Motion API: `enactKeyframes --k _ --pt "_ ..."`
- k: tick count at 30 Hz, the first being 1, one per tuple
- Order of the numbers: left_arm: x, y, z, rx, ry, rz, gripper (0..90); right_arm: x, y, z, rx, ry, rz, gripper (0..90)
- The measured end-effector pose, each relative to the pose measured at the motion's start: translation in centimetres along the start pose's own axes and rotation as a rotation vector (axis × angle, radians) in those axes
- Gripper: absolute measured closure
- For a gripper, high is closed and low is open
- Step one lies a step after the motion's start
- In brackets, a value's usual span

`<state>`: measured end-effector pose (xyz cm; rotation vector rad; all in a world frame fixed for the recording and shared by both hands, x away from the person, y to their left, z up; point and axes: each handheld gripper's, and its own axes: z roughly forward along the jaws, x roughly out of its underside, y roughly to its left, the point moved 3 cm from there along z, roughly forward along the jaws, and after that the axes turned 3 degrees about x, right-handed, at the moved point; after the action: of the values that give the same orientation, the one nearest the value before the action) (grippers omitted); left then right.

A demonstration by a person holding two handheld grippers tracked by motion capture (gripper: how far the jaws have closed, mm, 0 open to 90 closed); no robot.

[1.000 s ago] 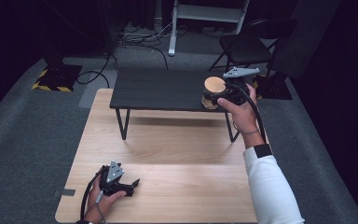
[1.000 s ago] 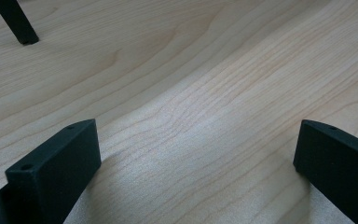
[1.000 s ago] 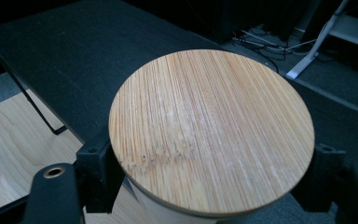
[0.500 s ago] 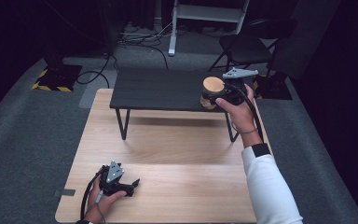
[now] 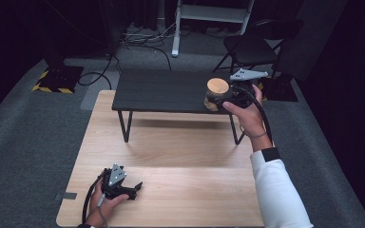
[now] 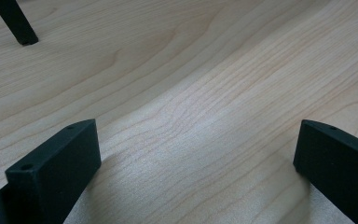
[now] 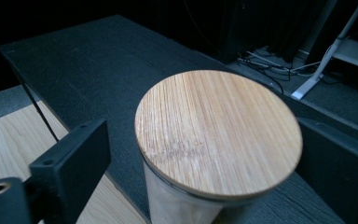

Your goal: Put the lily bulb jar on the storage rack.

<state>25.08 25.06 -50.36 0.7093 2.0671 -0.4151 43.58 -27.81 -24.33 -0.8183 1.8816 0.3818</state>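
1. Two grippers are held by a person at a pale wooden table (image 5: 171, 152), one in each hand.
2. Nearest the person, the left gripper (image 5: 135, 186) is rested on the near left part of that table, gripped by the left hand (image 5: 103, 205).
3. Its jaws are seen spread wide apart in the left gripper view, with nothing but bare wood grain (image 6: 191, 121) between them.
4. Farther off, a low black table (image 5: 161, 90) is stood on the wooden one, its thin legs set on the wood.
5. At the right end of the black table a glass jar (image 5: 215, 97) is stood upright, closed by a round wooden lid (image 7: 216, 130).
6. The right gripper (image 5: 223, 97) is held level at the jar by the right hand (image 5: 248, 118), a white sleeve (image 5: 278, 190) behind it.
7. Its jaws have just been opening; in the right gripper view the jar is seen between them, with a clear gap at the left jaw, so it is not clamped.
8. Beyond the tables, cables (image 5: 142, 35) and a chair (image 5: 252, 45) are seen on the grey carpet.
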Motion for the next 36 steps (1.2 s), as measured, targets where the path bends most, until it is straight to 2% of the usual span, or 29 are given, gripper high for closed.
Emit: enactKeyframes --k 1,4,8,11,14,15,19,22,24,27,36 --pt "0.0 0.0 0.0 0.0 0.0 0.0 0.5 -0.1 -0.2 -0.2 -0.013 0.01 -0.006 5.6" --pt "0.0 0.0 0.0 0.0 0.0 -0.003 0.5 -0.1 -0.2 -0.6 -0.006 0.037 -0.024 4.8" --pt "0.0 0.0 0.0 0.0 0.0 0.001 0.5 0.1 0.0 -1.7 0.009 0.042 -0.022 3.7" --pt "0.0 0.0 0.0 0.0 0.0 0.0 0.5 0.9 0.1 -2.4 0.012 0.023 -0.031 5.0" --pt "0.0 0.0 0.0 0.0 0.0 0.0 0.5 1.5 0.3 -3.1 0.017 0.041 -0.02 4.0" --pt "0.0 0.0 0.0 0.0 0.0 0.0 0.5 2.2 0.4 -3.5 0.014 0.021 -0.03 4.8" --pt "0.0 0.0 0.0 0.0 0.0 0.0 0.5 4.0 1.1 -4.6 0.011 0.016 -0.032 4.8" --pt "0.0 0.0 0.0 0.0 0.0 0.0 0.5 5.5 1.4 -5.3 -0.008 -0.003 -0.029 4.8" --pt "0.0 0.0 0.0 0.0 0.0 0.0 0.5 6.5 1.9 -5.8 0.004 -0.003 -0.045 4.7" --pt "0.0 0.0 0.0 0.0 0.0 0.0 0.5 8.5 2.1 -6.5 0.005 -0.023 -0.03 4.8" --pt "0.0 0.0 0.0 0.0 0.0 0.0 0.5 13.2 3.2 -7.7 0.028 -0.013 -0.037 4.1"
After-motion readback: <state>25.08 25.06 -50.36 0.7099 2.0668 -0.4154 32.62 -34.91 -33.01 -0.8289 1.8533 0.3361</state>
